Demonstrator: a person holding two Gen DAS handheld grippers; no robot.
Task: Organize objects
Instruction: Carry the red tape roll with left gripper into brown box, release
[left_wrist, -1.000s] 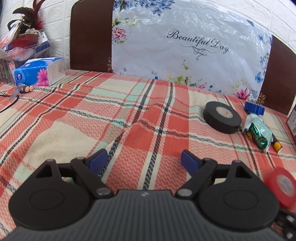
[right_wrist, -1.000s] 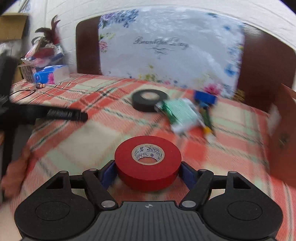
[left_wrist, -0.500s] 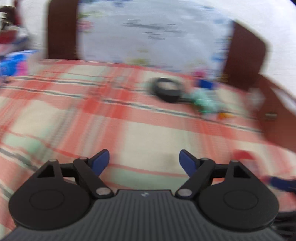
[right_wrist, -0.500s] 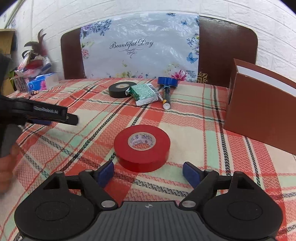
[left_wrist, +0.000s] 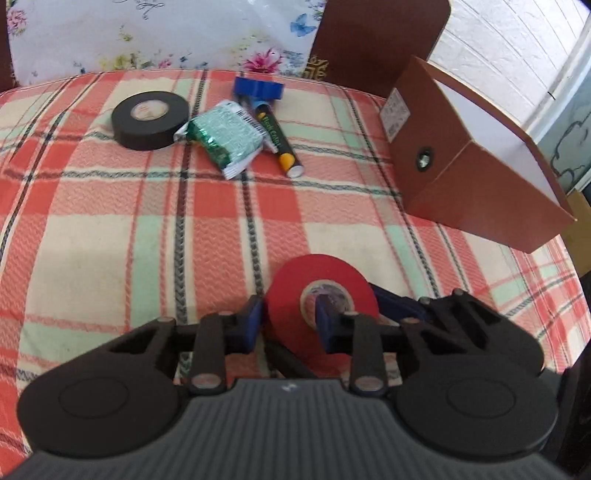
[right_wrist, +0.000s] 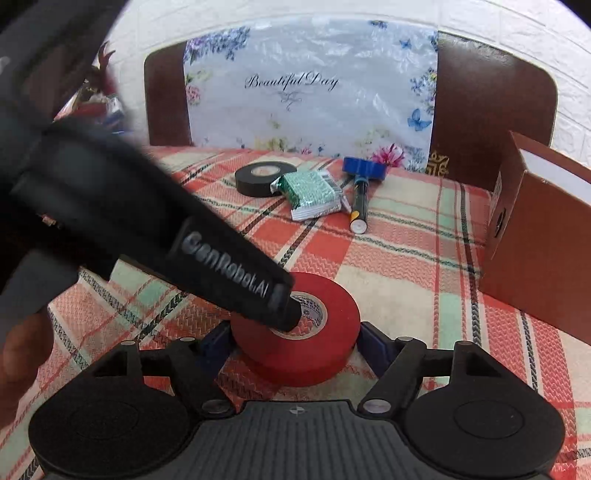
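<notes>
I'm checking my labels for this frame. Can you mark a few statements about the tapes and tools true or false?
1. The left tool has one finger inside the core of the red tape roll. True.
2. The black tape roll lies inside the brown box. False: it lies on the plaid cloth, beside the green packet.
3. The fingers of the right tool stand on either side of the red tape roll. True.
4. The marker stands upright. False: it lies flat next to the green packet.
</notes>
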